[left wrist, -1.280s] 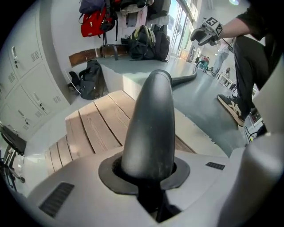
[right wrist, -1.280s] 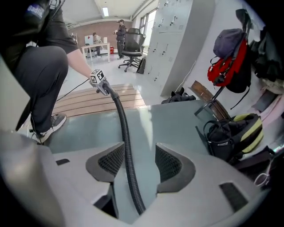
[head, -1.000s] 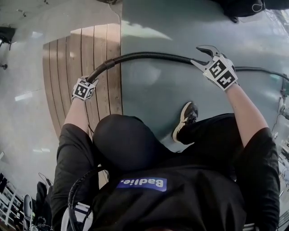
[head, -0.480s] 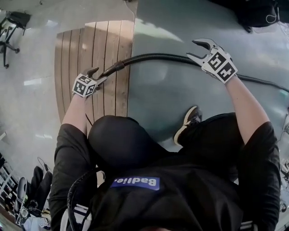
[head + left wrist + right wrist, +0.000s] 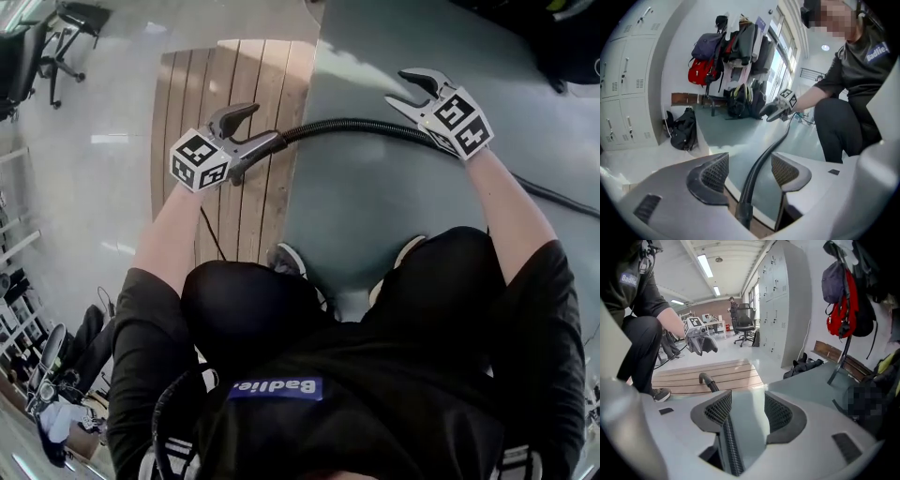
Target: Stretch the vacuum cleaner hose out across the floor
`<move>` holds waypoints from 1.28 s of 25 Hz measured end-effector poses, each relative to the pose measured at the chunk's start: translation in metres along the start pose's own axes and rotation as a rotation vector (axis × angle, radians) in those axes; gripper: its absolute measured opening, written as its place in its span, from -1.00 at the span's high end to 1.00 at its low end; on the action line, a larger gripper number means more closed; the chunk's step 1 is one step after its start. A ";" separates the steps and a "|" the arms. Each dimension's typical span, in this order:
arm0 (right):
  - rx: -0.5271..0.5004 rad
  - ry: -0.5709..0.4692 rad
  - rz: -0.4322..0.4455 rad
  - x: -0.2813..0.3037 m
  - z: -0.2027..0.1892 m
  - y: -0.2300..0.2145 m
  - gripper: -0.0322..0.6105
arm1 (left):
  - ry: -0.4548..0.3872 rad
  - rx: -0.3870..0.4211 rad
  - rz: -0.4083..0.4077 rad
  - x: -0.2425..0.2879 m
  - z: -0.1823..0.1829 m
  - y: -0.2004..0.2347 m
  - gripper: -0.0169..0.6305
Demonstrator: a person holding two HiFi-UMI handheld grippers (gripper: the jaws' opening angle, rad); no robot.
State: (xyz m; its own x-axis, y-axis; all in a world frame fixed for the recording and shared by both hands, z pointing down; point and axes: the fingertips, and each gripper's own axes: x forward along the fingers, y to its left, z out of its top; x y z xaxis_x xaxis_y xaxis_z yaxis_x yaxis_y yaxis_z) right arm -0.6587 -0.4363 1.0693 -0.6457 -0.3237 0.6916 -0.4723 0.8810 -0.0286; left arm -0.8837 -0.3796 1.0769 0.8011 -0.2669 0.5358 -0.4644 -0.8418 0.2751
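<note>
Left hand-held gripper [image 5: 265,125], just opened, lifted off the hose [image 5: 356,124] above wooden planks [image 5: 230,70]; right hand-held gripper [image 5: 398,89] spread.

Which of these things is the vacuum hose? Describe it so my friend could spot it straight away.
Find the pale slatted wooden platform beside the grey-green floor. From it a long black ribbed hose arcs across that floor. Unlike the lumpy black bag nearby, it is thin, corrugated and ends in a smooth curved cuff.

One hose [image 5: 361,126], two grippers [image 5: 262,127] [image 5: 401,87], each with two jaws, one wooden platform [image 5: 202,89].
</note>
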 end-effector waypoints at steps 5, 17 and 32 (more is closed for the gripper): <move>0.050 -0.077 0.008 0.003 0.028 -0.002 0.22 | -0.146 0.013 -0.045 0.020 0.068 -0.026 0.06; 0.242 -0.180 0.067 -0.066 0.131 0.038 0.22 | -0.329 0.016 0.052 -0.076 0.223 -0.048 0.39; 0.427 -0.387 0.054 -0.386 0.321 0.145 0.22 | -0.422 -0.023 0.016 -0.211 0.486 -0.288 0.42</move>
State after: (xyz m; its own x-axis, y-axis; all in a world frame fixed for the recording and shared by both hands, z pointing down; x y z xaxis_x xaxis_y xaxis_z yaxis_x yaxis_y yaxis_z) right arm -0.6700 -0.2944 0.5666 -0.8101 -0.4553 0.3694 -0.5809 0.7086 -0.4005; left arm -0.7354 -0.3094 0.4968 0.8759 -0.4526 0.1673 -0.4825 -0.8267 0.2894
